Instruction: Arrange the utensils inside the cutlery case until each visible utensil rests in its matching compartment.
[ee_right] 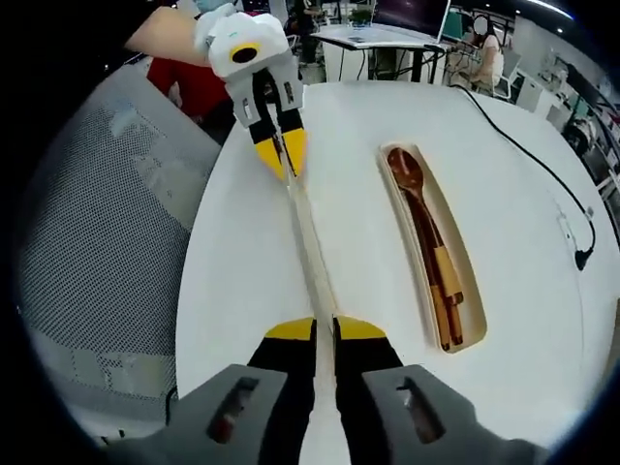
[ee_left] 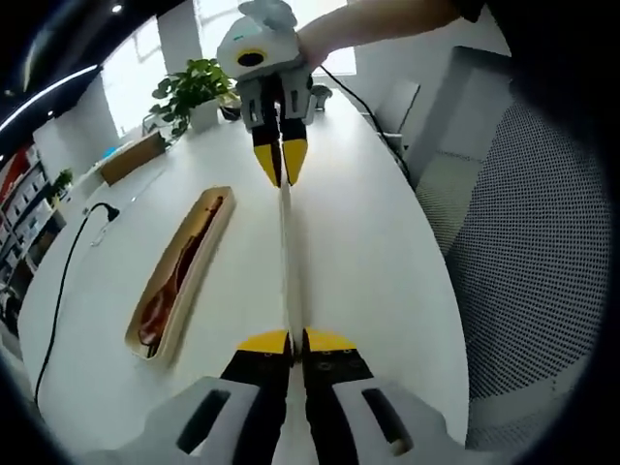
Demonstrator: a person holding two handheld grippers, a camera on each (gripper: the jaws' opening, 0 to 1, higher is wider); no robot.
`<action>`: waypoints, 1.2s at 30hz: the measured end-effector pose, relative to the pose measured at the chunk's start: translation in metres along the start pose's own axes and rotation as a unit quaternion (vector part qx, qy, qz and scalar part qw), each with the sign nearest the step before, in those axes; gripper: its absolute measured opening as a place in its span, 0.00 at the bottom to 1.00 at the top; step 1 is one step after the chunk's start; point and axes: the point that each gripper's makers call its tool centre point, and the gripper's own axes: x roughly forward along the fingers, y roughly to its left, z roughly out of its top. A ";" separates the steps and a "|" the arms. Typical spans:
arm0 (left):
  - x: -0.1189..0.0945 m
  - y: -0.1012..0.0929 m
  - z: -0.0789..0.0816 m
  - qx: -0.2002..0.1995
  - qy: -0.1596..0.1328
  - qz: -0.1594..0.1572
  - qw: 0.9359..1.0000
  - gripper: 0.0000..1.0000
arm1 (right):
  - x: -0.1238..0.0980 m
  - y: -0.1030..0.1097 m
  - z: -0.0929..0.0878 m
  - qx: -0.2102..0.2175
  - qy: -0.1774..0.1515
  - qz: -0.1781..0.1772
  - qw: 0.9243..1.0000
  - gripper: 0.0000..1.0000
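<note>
Pinching one long pale strip (ee_left: 287,262) at both ends, jaws pressed together. Lying beside: one case (ee_right: 472,291), spoon (ee_right: 415,190) inside.

Far desks (ee_right: 387,34) too small

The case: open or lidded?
Open. The case shows its spoon uncovered; both grippers hold a pale strip beside it.
</note>
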 end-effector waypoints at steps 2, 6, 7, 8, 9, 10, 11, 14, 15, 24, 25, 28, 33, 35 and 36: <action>-0.001 0.000 0.001 -0.010 -0.004 -0.004 1.000 0.04 | 0.000 0.000 0.001 0.001 -0.001 0.002 1.000 0.05; -0.001 0.000 0.001 -0.014 -0.008 -0.003 1.000 0.04 | -0.001 -0.011 0.001 0.001 -0.001 -0.025 1.000 0.07; -0.001 0.001 0.000 -0.010 -0.004 -0.001 1.000 0.04 | -0.003 -0.021 0.000 0.003 -0.001 -0.055 0.998 0.08; -0.001 0.001 0.000 -0.011 -0.004 -0.001 1.000 0.04 | -0.004 -0.024 0.000 0.009 -0.005 -0.066 0.998 0.10; -0.001 0.000 -0.001 -0.020 -0.004 -0.005 1.000 0.04 | -0.005 -0.023 0.000 0.019 -0.013 -0.064 0.998 0.11; -0.001 0.000 0.000 -0.024 -0.007 -0.006 1.000 0.04 | -0.007 -0.024 0.001 0.027 -0.023 -0.068 0.997 0.11; -0.001 0.000 0.000 -0.030 -0.007 -0.007 1.000 0.04 | -0.009 -0.024 0.001 0.034 -0.033 -0.075 0.996 0.12; -0.002 -0.001 0.002 -0.038 -0.012 -0.011 0.999 0.04 | -0.015 -0.025 -0.002 0.028 -0.032 -0.097 0.994 0.20; -0.002 -0.002 0.003 -0.047 -0.016 -0.014 0.999 0.04 | -0.016 -0.024 -0.002 0.028 -0.035 -0.100 0.994 0.20; -0.003 -0.008 0.005 -0.099 -0.029 -0.033 0.994 0.04 | -0.043 -0.030 0.007 0.039 -0.072 -0.171 0.982 0.25; -0.004 -0.009 0.005 -0.106 -0.032 -0.036 0.993 0.04 | -0.044 -0.028 0.008 0.041 -0.074 -0.171 0.982 0.27; -0.004 -0.011 0.006 -0.121 -0.039 -0.041 0.991 0.04 | -0.047 -0.023 0.008 0.040 -0.073 -0.181 0.980 0.28; -0.005 -0.014 0.009 -0.148 -0.047 -0.052 0.986 0.04 | -0.049 -0.017 0.011 0.036 -0.071 -0.184 0.980 0.31; -0.004 -0.014 0.010 -0.153 -0.051 -0.052 0.986 0.04 | -0.047 -0.016 0.011 0.038 -0.071 -0.182 0.980 0.33; -0.004 -0.015 0.010 -0.157 -0.050 -0.053 0.985 0.04 | -0.046 -0.016 0.011 0.038 -0.069 -0.182 0.980 0.33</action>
